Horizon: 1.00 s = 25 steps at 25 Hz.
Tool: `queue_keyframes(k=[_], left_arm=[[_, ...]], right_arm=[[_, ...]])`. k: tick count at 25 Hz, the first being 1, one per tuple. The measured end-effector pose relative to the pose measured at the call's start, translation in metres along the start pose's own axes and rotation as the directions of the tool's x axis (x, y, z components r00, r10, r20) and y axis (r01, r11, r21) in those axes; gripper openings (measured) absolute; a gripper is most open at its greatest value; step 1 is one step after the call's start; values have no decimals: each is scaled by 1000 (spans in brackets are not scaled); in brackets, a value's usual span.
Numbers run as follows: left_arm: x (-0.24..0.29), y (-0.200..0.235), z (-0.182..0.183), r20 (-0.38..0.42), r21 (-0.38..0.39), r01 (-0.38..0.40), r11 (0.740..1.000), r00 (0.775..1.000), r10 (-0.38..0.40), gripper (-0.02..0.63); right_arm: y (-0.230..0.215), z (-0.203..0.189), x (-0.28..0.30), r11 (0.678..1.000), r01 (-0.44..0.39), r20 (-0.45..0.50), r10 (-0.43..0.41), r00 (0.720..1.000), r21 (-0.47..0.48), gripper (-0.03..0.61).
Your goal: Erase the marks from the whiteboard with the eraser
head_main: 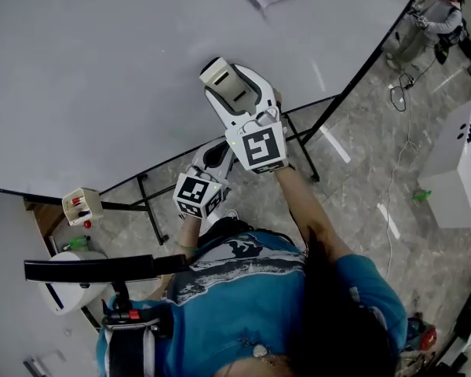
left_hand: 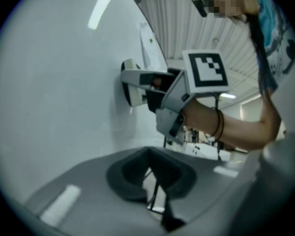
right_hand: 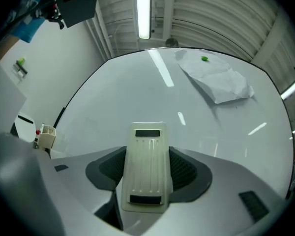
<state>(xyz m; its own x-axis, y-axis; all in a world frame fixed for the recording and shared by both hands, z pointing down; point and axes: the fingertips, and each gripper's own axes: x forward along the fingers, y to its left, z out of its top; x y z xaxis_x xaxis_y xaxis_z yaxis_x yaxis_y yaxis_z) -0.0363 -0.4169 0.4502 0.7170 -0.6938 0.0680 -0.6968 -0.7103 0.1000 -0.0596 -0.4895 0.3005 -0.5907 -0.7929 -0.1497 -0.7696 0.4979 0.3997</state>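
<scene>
The whiteboard (head_main: 102,69) stands upright and looks plain white, with no marks that I can make out. My right gripper (head_main: 224,81) is shut on a cream eraser (head_main: 218,74) and holds its far end against the board near the lower edge. In the right gripper view the eraser (right_hand: 146,166) lies lengthwise between the dark pads of the right gripper (right_hand: 147,173), with the whiteboard (right_hand: 137,92) beyond. My left gripper (head_main: 217,149) hangs below and just left of the right one, off the board. In its own view the left gripper (left_hand: 150,181) is shut on nothing, and the eraser (left_hand: 130,87) touches the whiteboard (left_hand: 49,107).
A crumpled paper sheet (right_hand: 214,77) under a green magnet hangs on the board's upper right. A small box with markers (head_main: 82,205) hangs at the board's lower left corner. The black stand legs (head_main: 306,144) meet the stone floor. Another person (head_main: 436,22) and a white table (head_main: 455,163) are far right.
</scene>
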Motion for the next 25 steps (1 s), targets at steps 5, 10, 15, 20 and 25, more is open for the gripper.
queue_keyframes(k=[5,10,15,20,25], left_arm=[[9,0,2,-6,6,22,1000,1000,-22,3],[12,7,-3,-6,4,24,1000,1000,-24,3],[17,9,-3,-10,-3,9,1000,1000,-9,3],[35,1,-2,18,-19,-42,999,999,42,3],[46,-10,0,38,-26,-93,995,995,93,3]], right_arm=[[-4,-3,5,999,13,1,-13,1000,-50,262],[-6,-2,3,996,22,-18,-24,1000,-83,262],[-6,0,7,995,-33,-11,32,999,-94,262],[-11,-7,1,988,-93,-27,90,996,-123,262],[-50,-6,-6,993,-35,32,39,999,-112,262]])
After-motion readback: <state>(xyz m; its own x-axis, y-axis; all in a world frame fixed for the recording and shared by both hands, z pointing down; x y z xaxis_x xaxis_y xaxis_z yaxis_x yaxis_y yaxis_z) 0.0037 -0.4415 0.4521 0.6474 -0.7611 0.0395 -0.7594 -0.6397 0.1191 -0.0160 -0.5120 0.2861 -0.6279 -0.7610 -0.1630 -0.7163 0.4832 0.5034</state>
